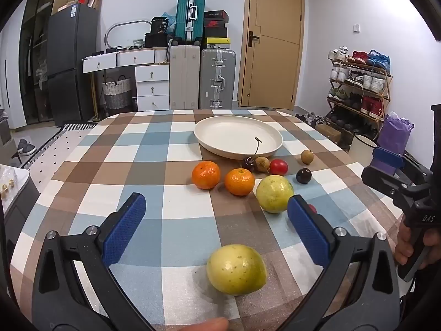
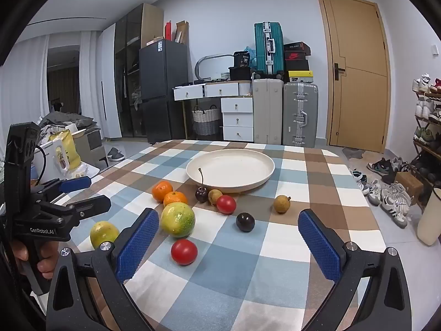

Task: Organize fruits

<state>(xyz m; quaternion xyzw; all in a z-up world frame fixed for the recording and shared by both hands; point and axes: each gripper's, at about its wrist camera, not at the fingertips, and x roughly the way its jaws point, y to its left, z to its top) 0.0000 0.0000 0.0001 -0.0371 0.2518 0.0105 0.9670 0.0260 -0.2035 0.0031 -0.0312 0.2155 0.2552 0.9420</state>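
Note:
A cream plate point(image 1: 220, 129) point(image 2: 248, 160) sits empty at the far side of the checked table. Before it lie two oranges point(image 1: 206, 174) point(image 2: 175, 198), a cherry point(image 1: 249, 164), two longans point(image 2: 281, 203), a dark plum point(image 2: 245, 222), two red tomatoes point(image 2: 184, 251) point(image 2: 226, 204) and two yellow-green guavas point(image 1: 274, 194) point(image 2: 177, 219). My left gripper point(image 1: 216, 227) is open, with the near guava point(image 1: 237, 269) between its jaws, untouched. My right gripper point(image 2: 228, 244) is open and empty above the near tomato.
The checked tablecloth point(image 2: 261, 270) covers the table; its edges drop off left and right. Suitcases point(image 2: 300, 113), white drawers point(image 2: 237, 118), a fridge point(image 2: 162, 88) and a door point(image 2: 355, 69) stand behind. A shoe rack point(image 1: 358, 88) is at the right.

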